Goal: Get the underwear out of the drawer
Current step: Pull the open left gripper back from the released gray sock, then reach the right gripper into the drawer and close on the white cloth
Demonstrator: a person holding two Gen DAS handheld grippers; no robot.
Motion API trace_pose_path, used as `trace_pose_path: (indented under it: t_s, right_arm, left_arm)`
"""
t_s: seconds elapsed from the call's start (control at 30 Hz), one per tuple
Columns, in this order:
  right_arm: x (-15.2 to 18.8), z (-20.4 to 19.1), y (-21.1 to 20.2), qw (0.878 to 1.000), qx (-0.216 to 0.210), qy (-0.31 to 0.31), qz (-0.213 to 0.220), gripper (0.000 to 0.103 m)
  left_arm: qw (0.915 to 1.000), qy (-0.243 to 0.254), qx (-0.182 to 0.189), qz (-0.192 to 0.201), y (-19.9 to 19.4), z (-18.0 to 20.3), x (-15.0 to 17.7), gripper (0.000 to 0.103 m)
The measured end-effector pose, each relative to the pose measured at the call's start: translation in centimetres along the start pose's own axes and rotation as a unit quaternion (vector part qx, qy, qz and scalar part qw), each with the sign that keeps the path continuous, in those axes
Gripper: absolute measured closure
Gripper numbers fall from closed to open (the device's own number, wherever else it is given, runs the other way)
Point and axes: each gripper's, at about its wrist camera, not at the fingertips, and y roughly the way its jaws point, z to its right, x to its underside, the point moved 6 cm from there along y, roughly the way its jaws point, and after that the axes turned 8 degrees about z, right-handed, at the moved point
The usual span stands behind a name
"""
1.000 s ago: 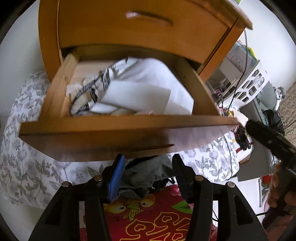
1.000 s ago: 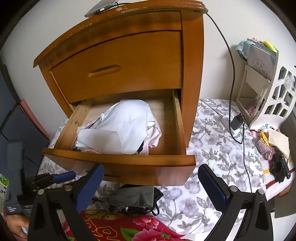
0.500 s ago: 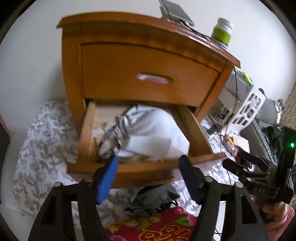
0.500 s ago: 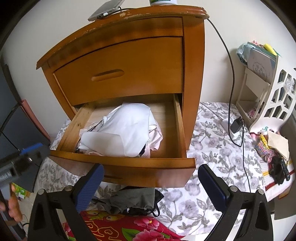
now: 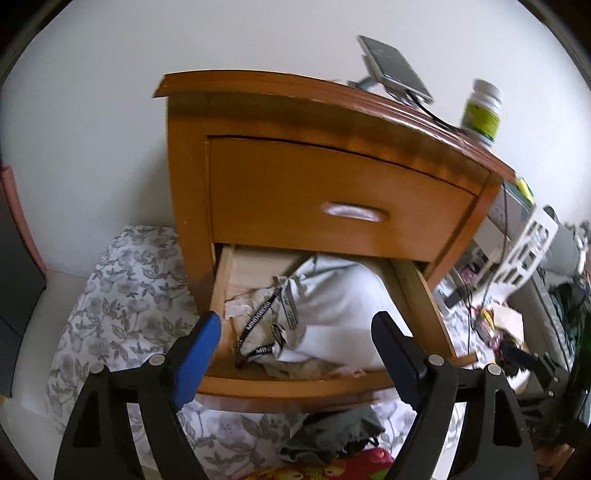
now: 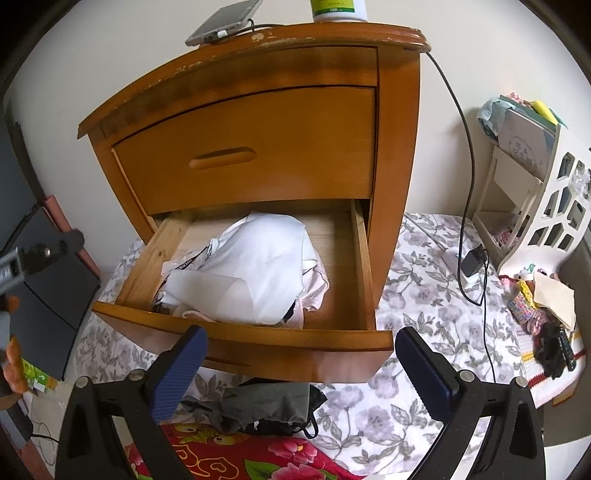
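Observation:
The lower drawer (image 6: 255, 343) of a wooden nightstand (image 6: 258, 147) stands pulled out. In it lies a heap of white clothes (image 6: 258, 269), with black-and-white banded underwear (image 5: 269, 325) at its left side. A grey garment (image 6: 266, 406) lies on the floral sheet below the drawer front. My left gripper (image 5: 297, 328) hovers in front of the drawer's left half, its jaws opening with nothing between them. My right gripper (image 6: 301, 339) hangs open before the drawer front, holding nothing.
A phone (image 6: 225, 20) with a cable and a pill bottle (image 5: 482, 109) stand on the nightstand top. A white shelf (image 6: 535, 192) and small clutter (image 6: 543, 310) are to the right, a dark flat panel (image 6: 48, 280) to the left. A red patterned cloth (image 6: 240, 458) lies nearest me.
My left gripper rose and drew back from the grey garment under the drawer front, and its jaws spread wider. The garment stays on the sheet. My right gripper kept still.

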Motion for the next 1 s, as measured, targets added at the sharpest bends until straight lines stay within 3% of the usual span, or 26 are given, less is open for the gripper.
trace_pose_path:
  t_s: [0.1, 0.37, 0.7, 1.0]
  right_arm:
    - [-0.2, -0.1, 0.4, 1.000, 0.005, -0.003, -0.002, 0.000]
    - [-0.7, -0.5, 1.4, 1.000, 0.005, -0.006, 0.004, 0.000]
    - [-2.2, -2.3, 2.4, 0.999, -0.009, -0.034, 0.027, 0.000]
    - [-3.1, -3.8, 4.7, 0.998, -0.013, -0.054, 0.012, 0.000]
  left_arm:
    - [0.9998, -0.015, -0.013, 0.004, 0.4, -0.8, 0.3, 0.004]
    - [0.9988, -0.039, -0.030, 0.010, 0.8, -2.4, 1.4, 0.003]
    - [0.9976, -0.041, -0.027, 0.049, 0.7, -3.0, 1.4, 0.002]
    - [0.9956, -0.056, -0.025, 0.071, 1.0, -4.7, 1.1, 0.001]
